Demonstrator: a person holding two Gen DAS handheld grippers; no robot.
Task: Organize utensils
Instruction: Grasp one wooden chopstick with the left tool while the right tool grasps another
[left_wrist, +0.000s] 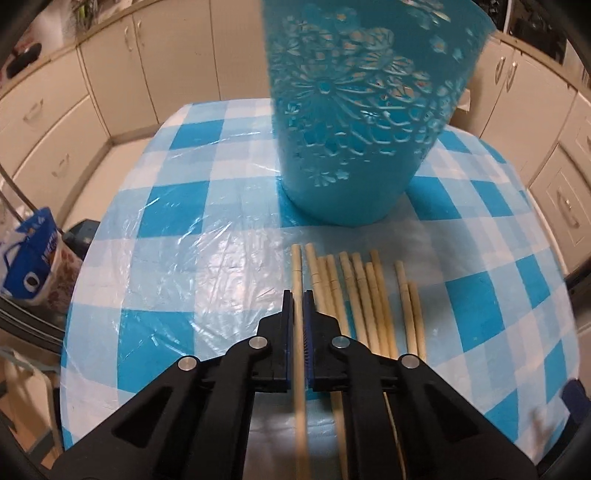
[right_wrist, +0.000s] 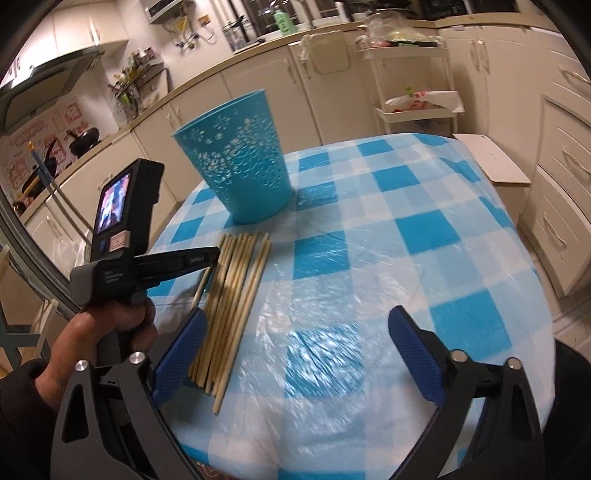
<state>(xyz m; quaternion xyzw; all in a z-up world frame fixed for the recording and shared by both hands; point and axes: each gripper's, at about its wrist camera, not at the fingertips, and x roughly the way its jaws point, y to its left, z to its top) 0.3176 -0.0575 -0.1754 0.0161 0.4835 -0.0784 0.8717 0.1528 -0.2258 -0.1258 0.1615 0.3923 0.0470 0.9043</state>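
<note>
Between the left gripper's (left_wrist: 298, 301) fingers (left_wrist: 287, 314), one chopstick (left_wrist: 296, 269) sits clamped.

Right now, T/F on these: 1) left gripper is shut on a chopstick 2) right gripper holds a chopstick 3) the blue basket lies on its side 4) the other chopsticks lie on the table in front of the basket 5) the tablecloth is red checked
1) True: the left gripper is shut on the single chopstick.
2) False: the right gripper is open, nothing between its fingers.
3) False: the blue basket stands upright.
4) True: the loose chopsticks lie flat before it.
5) False: the tablecloth is blue and white checked.
</note>
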